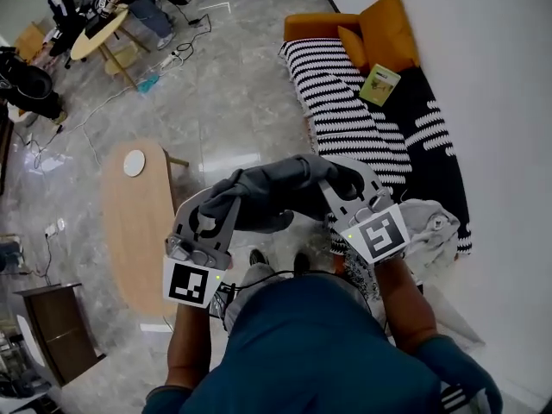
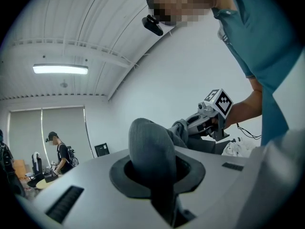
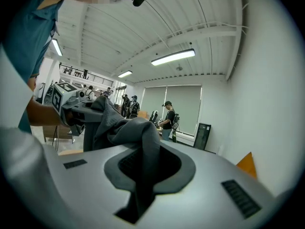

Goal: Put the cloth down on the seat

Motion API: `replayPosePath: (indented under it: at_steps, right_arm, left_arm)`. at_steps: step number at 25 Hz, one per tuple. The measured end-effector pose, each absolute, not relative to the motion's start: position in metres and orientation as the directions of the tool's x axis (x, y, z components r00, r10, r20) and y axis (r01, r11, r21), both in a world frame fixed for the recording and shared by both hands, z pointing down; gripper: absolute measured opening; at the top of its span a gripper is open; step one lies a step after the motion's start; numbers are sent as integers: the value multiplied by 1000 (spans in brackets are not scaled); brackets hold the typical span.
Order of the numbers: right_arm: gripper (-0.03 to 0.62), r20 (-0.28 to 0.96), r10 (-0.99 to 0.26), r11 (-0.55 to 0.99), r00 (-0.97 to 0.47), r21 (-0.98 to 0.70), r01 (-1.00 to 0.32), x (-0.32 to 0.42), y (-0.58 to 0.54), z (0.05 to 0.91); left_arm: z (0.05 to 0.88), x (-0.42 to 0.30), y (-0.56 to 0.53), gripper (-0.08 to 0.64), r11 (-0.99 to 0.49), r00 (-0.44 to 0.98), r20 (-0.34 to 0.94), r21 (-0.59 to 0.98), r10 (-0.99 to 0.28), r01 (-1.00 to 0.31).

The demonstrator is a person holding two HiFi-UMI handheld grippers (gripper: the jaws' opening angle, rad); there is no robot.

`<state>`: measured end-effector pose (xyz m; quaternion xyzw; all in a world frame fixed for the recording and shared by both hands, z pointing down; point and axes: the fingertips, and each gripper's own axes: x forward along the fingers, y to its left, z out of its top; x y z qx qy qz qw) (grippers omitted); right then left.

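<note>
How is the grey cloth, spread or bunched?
Bunched: the grey cloth sags in folds between the left gripper and right gripper, both clamped on it.

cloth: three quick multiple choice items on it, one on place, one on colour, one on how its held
1. Where is the cloth?
A flat on the sofa
B slung between the left gripper and right gripper
C on the table

2. Its colour?
A grey
B orange
C striped black and white

3. The left gripper's jaws?
A wide apart, empty
B shut on nothing
C shut on the cloth

Key:
1 B, the head view shows it hanging between both grippers.
2 A, it is grey in every view.
3 C, the left gripper view shows cloth pinched in the jaws.
</note>
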<state>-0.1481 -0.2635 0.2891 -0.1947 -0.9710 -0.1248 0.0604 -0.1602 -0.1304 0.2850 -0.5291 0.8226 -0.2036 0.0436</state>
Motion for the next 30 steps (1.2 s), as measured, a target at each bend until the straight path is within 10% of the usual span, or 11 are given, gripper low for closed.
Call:
replayPosePath:
  at_steps: [30]
  right_arm:
    - [37,201,6,964,-980,260,59,-149,-394,286]
  left_arm:
    - [278,-226,-283,60,63,-95,108,-270,-990,-961]
